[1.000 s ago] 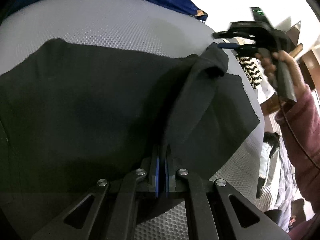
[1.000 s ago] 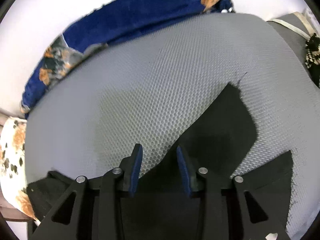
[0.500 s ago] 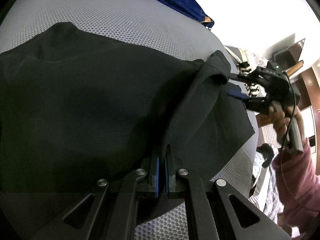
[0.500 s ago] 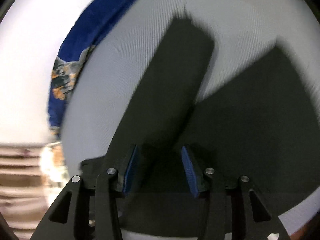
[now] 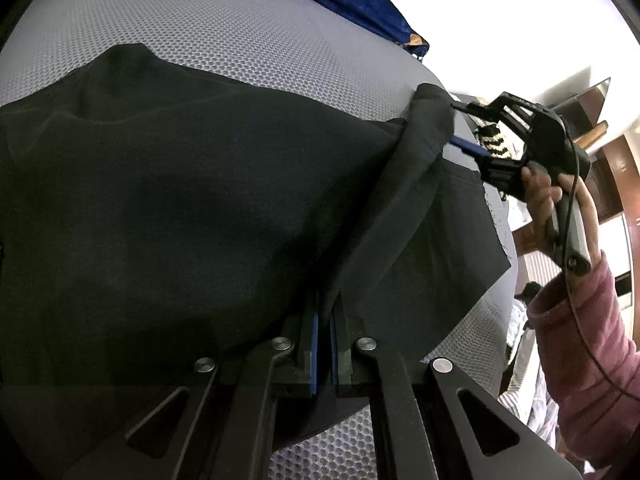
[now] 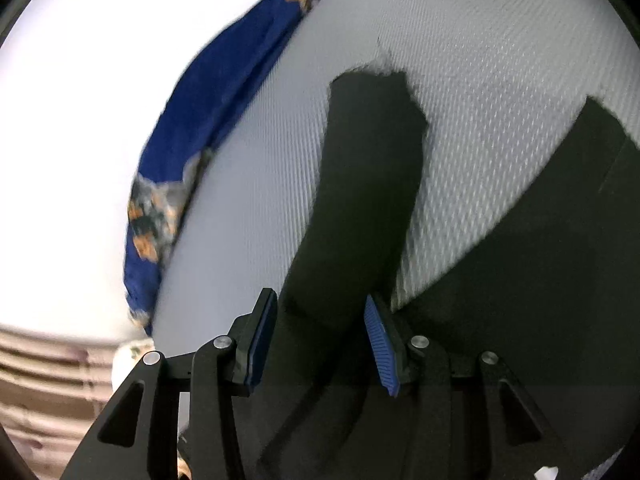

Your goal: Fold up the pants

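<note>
We see the black fabric pants (image 5: 180, 208) spread on the grey honeycomb-mesh surface (image 5: 240, 32), our left gripper (image 5: 325, 320) clamped tight on a raised fold of them, and our right gripper (image 6: 320, 332), jaws just widened, straddling that fold's far end without pinching it

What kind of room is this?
Probably a bedroom at home. Black pants lie on a grey mesh mattress, a blue patterned blanket is bunched along its far edge, and wooden furniture stands behind.
</note>
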{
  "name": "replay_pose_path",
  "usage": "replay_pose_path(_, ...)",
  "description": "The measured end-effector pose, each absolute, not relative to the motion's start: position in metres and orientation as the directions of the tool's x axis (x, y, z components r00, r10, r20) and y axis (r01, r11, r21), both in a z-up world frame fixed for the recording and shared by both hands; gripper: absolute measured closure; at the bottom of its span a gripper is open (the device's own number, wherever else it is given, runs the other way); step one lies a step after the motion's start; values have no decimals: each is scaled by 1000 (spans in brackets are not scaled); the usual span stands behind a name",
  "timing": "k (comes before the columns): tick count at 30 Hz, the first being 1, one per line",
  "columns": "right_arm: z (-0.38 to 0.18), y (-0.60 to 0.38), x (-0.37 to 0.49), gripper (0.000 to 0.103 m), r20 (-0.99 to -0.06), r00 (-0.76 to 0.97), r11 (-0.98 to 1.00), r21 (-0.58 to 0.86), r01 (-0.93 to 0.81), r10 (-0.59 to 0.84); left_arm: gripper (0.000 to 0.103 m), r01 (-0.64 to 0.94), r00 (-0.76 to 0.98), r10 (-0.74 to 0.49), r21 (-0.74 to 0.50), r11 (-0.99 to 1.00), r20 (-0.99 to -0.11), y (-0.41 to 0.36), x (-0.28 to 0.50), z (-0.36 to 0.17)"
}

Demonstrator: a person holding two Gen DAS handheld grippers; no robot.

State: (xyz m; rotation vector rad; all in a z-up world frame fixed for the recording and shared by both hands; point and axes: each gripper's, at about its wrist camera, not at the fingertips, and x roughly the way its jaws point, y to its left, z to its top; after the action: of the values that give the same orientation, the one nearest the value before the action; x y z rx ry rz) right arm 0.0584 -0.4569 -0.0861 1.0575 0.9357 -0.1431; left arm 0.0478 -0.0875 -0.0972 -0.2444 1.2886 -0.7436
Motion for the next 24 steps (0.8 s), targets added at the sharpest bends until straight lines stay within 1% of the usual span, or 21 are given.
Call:
replay_pose_path(5, -76, -469, 67, 60, -710, 643, 527, 678, 513, 286, 99, 360, 86, -623, -559, 747, -777, -87, 47, -98)
replay_pose_path(8, -76, -469, 71, 60, -704, 638, 513, 690, 510, 312, 98, 358, 84, -625, -562, 746, -776, -86, 47, -98)
replay_pose_path(13, -83, -461, 73, 60, -742, 595, 551, 650, 524, 310, 98, 354, 81, -630, -568, 743, -773, -85, 48, -100)
replay_pose_path(16, -93, -459, 73, 60, -737, 583, 529, 663, 529, 341, 98, 352, 81, -631, -571, 742, -771, -85, 48, -100)
replay_pose_path(18, -95, -458, 75, 60, -745, 578, 540, 653, 531, 333, 98, 351, 80, -631, -571, 742, -771, -85, 48, -99)
replay_pose_path(20, -96, -462, 81, 62, -734, 592, 525, 665, 531, 332, 98, 352, 80, -631, -570, 742, -772, -85, 48, -99)
replay_pose_path(23, -94, -474, 88, 69, -731, 617, 524, 662, 535, 293, 98, 353, 81, -631, -570, 742, -772, -84, 48, -99)
replay_pose_path(24, -94, -480, 91, 73, -728, 621, 516, 665, 539, 289, 98, 354, 80, -630, -569, 742, -772, -84, 48, -99)
